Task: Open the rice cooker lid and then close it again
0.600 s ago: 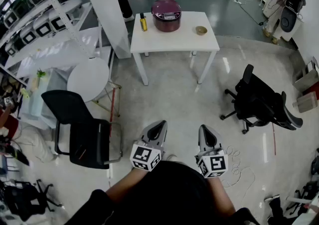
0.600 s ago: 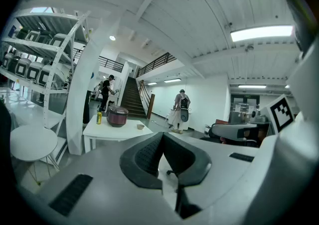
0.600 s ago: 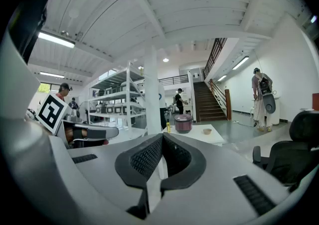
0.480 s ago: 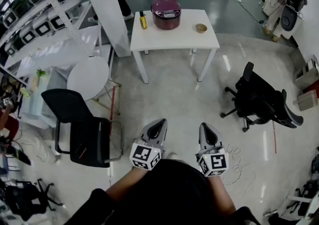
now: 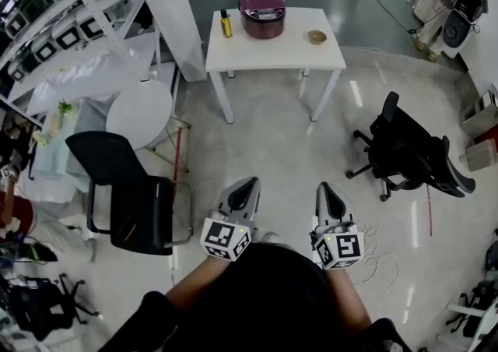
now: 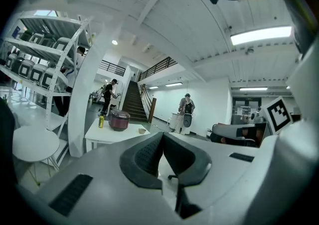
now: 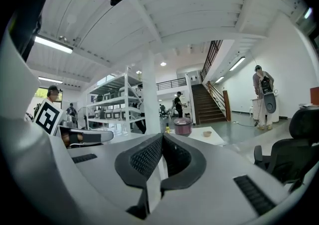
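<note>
A dark red rice cooker (image 5: 261, 12) with its lid down stands at the back of a white table (image 5: 274, 51), far across the floor from me. It shows small in the left gripper view (image 6: 119, 120) and the right gripper view (image 7: 183, 127). My left gripper (image 5: 249, 183) and right gripper (image 5: 324, 188) hang side by side close to my body, both shut with nothing between the jaws, pointing toward the table. In each gripper view the black pads meet, at the left gripper (image 6: 163, 135) and the right gripper (image 7: 162, 137).
A yellow bottle (image 5: 226, 24) and a small bowl (image 5: 316, 36) share the table. A black chair (image 5: 132, 202) stands at my left, an office chair (image 5: 412, 157) at my right. A round white table (image 5: 140, 113), shelving (image 5: 54, 0) and a white pillar (image 5: 167, 8) lie left. A person (image 5: 459, 8) stands far right.
The table and cooker have shifted slightly up and right in the head view as my head moved. Both grippers stay shut in about the same place.
</note>
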`<act>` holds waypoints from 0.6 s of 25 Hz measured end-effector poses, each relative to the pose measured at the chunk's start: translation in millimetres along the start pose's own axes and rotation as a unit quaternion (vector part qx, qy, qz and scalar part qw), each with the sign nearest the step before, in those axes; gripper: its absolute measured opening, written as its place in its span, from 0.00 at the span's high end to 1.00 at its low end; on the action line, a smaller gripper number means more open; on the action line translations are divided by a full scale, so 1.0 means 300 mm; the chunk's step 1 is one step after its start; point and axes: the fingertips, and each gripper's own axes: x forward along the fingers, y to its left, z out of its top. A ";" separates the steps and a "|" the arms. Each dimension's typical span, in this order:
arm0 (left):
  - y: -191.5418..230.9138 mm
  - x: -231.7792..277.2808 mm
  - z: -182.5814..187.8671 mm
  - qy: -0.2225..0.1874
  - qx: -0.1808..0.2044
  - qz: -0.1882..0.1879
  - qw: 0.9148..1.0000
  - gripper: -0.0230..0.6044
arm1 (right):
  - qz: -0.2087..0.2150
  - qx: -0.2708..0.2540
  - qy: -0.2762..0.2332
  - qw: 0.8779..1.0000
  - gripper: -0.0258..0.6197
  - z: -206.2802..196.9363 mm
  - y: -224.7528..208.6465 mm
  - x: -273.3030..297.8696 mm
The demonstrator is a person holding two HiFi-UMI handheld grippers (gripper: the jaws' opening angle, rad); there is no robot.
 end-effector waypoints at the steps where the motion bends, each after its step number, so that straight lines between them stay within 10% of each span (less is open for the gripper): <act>1: 0.002 -0.003 0.006 -0.004 -0.001 0.002 1.000 0.96 | -0.001 -0.002 0.002 1.000 0.96 -0.001 0.000 0.001; 8: 0.034 -0.014 -0.003 -0.002 -0.010 0.009 1.000 0.95 | 0.021 0.004 0.044 0.999 0.93 -0.033 0.007 0.016; 10: 0.064 -0.025 -0.006 -0.007 -0.018 0.019 1.000 0.93 | 0.034 0.021 0.052 0.998 0.72 -0.048 0.004 0.022; 15: 0.111 -0.021 -0.048 0.006 -0.029 0.041 0.999 0.58 | 0.024 0.008 0.060 0.998 0.59 -0.064 -0.034 0.015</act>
